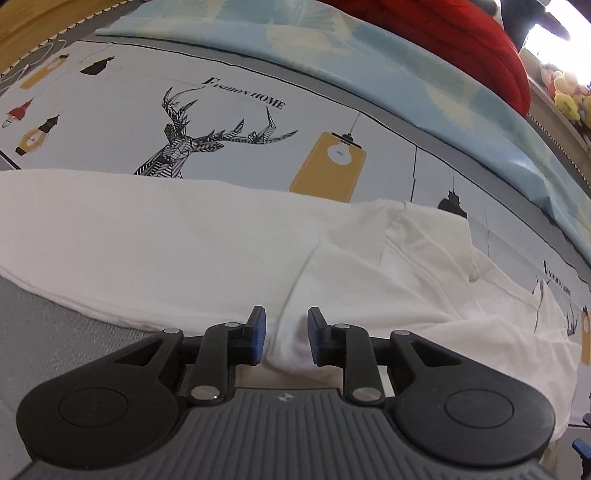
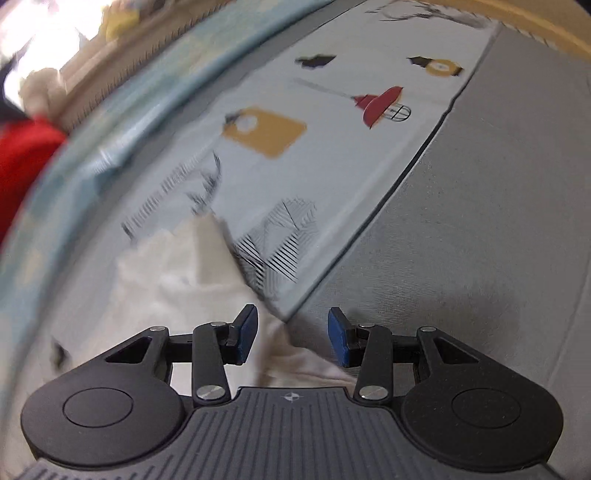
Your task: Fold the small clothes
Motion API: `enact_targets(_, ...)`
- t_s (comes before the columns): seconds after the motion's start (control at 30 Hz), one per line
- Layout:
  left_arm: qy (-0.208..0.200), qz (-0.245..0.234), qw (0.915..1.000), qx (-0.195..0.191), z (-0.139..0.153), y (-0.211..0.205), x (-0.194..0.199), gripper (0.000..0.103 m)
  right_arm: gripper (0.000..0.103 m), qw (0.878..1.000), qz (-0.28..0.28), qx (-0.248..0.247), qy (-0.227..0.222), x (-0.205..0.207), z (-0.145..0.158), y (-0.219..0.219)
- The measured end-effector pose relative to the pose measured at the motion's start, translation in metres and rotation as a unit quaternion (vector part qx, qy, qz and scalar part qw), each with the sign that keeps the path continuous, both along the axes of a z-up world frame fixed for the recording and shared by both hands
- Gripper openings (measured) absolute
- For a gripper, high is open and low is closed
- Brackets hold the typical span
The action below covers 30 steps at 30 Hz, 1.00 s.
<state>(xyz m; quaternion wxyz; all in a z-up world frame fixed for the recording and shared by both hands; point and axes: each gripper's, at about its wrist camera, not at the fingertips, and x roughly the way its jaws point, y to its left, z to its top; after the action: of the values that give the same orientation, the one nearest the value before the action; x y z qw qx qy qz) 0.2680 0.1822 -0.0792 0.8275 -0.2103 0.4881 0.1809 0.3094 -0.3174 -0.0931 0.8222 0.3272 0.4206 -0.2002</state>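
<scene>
A white garment (image 1: 221, 240) lies spread across a printed bed sheet (image 1: 229, 110), with a folded-over part (image 1: 424, 240) at its right. My left gripper (image 1: 284, 334) is open, its blue pads either side of a fabric ridge at the garment's near edge. In the blurred right wrist view, my right gripper (image 2: 291, 339) is open over the garment's corner (image 2: 192, 277), where it meets the grey sheet border (image 2: 461, 221). Neither gripper holds anything.
A light blue blanket (image 1: 369, 55) runs along the far side, with a red cloth (image 1: 461, 37) on it. Yellow soft toys (image 1: 569, 96) sit at the far right. A wooden bed frame (image 1: 33, 22) edges the top left.
</scene>
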Motion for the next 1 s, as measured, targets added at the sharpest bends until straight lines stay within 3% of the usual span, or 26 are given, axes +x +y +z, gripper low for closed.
enact_targets(0.13, -0.020, 0.002, 0.9995, -0.024, -0.004, 0.019, 0.005, 0.028, 0.043, 0.998, 0.037, 0.041, -0.029, -0.009, -0.002, 0.011)
enact_targets(0.27, -0.030, 0.000, 0.9983, -0.050, -0.010, 0.026, 0.012, 0.028, 0.044, 0.997, 0.025, 0.068, 0.001, -0.007, -0.025, 0.006)
enact_targets(0.4, -0.036, -0.029, 0.9983, -0.035, -0.010, 0.018, 0.021, 0.032, 0.045, 0.996, 0.040, 0.082, 0.005, 0.002, -0.035, 0.004)
enact_targets(0.47, -0.033, -0.035, 0.9985, -0.026, -0.013, 0.015, 0.026, 0.033, 0.038, 0.996, 0.043, 0.081, 0.007, 0.005, -0.036, 0.004)
enact_targets(0.53, -0.029, -0.035, 0.9986, -0.026, -0.018, 0.014, 0.030, 0.033, 0.000, 0.997, 0.031, 0.074, 0.005, 0.003, -0.032, 0.001)
enact_targets(0.67, -0.021, -0.054, 0.9979, -0.031, -0.025, 0.003, 0.038, 0.028, 0.000, 0.999, 0.009, 0.044, -0.028, -0.003, -0.015, -0.007)
enact_targets(0.7, -0.019, -0.069, 0.9971, -0.025, -0.025, -0.003, 0.040, 0.008, 0.000, 0.999, 0.003, 0.034, -0.030, -0.005, -0.012, -0.009)
enact_targets(0.73, -0.016, -0.082, 0.9964, -0.012, -0.024, -0.009, 0.041, 0.000, 0.000, 0.999, -0.007, 0.027, -0.028, -0.006, -0.012, -0.011)
enact_targets(0.83, -0.033, -0.084, 0.9956, 0.027, -0.014, -0.014, 0.040, 0.000, 0.000, 1.000, -0.022, 0.008, -0.003, -0.004, -0.018, -0.016)
enact_targets(0.93, -0.058, -0.046, 0.9971, 0.014, -0.001, -0.001, 0.037, 0.000, 0.005, 0.999, -0.015, 0.038, 0.029, -0.001, -0.028, -0.018)
enact_targets(1.0, -0.054, -0.024, 0.9975, 0.040, 0.003, 0.004, 0.036, 0.000, 0.010, 1.000, -0.022, 0.007, 0.019, -0.006, -0.020, -0.011)
